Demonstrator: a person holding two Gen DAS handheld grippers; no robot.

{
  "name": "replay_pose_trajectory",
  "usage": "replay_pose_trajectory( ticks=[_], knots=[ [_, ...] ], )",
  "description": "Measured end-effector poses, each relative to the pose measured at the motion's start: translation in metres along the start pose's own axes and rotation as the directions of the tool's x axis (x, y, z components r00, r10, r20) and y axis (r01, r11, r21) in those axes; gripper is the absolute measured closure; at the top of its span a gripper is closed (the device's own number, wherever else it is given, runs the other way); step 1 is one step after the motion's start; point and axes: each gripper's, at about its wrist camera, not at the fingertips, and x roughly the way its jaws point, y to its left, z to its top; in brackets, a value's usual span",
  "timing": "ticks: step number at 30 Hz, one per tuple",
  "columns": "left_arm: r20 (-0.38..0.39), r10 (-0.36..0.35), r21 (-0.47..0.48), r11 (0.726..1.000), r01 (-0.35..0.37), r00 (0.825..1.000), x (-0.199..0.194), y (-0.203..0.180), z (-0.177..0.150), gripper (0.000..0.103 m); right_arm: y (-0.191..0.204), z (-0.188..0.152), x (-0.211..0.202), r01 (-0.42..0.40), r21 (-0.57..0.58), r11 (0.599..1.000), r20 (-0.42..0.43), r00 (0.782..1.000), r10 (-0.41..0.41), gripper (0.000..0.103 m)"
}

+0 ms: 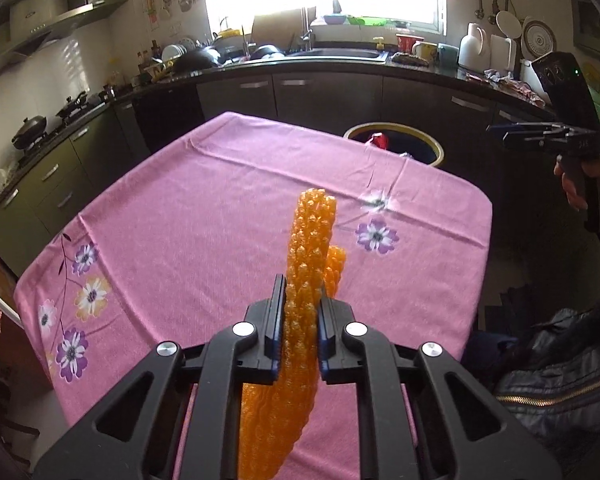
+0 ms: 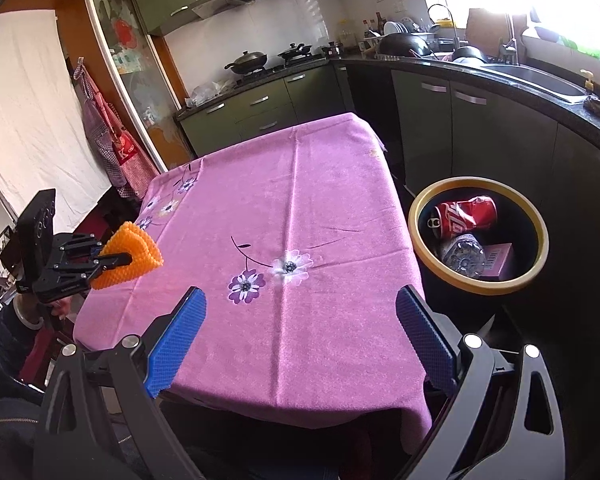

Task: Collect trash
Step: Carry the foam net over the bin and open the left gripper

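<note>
Trash here is the orange knobbly foam net (image 1: pixel 310 280), folded over on itself and pinched between the pads of your left tool (image 1: pixel 299 312), which has closed down on it hard enough to squash it thin. You hold it clear of the pink flowered worktop (image 1: pixel 204 216), so it can travel without dragging the cloth. The yellow-rimmed bin (image 2: pixel 478 236) stands on the floor just beside the worktop's far corner, within reach of a carry across; it already holds a crushed red can (image 2: pixel 466 214), what looks like a crumpled clear bottle (image 2: pixel 462 254), and a small pink box (image 2: pixel 498 258). Your right tool (image 2: pixel 300 340) hangs near the bin side with its blue pads spread wide and nothing between them, free for the next piece.
</note>
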Motion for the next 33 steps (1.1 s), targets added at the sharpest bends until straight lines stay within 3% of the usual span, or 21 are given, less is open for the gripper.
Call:
replay_pose_trajectory(
  ticks=[7,10,15,21,27,33],
  knots=[
    [0.141,0.064,-0.018,0.998,-0.062,0.988,0.000,-0.050,0.063,0.090,-0.013,-0.011,-0.029,0.079,0.002,0.997,0.078,0.994,-0.079,0.008],
    [0.163,0.057,-0.054,0.997,-0.049,0.985,0.015,-0.072,0.091,0.090,-0.021,-0.019,-0.043,0.133,0.003,0.991,0.101,0.986,-0.133,0.008],
    [0.138,-0.023,-0.082,0.996,0.034,0.990,0.058,-0.112,0.135,0.090,-0.040,-0.037,-0.068,0.211,0.032,0.977,0.135,0.968,-0.213,0.006],
    [0.044,-0.140,-0.074,0.987,0.143,0.989,0.127,-0.159,0.185,0.090,-0.073,-0.057,-0.091,0.245,0.085,0.966,0.175,0.951,-0.257,0.006],
    [-0.026,-0.148,-0.051,0.988,0.146,0.989,0.202,-0.200,0.234,0.090,-0.100,-0.068,-0.104,0.262,0.136,0.955,0.202,0.937,-0.286,0.006],
    [-0.104,-0.150,-0.129,0.982,0.136,0.983,0.276,-0.218,0.264,0.090,-0.122,-0.077,-0.113,0.243,0.180,0.953,0.202,0.939,-0.277,0.006]
  ],
)
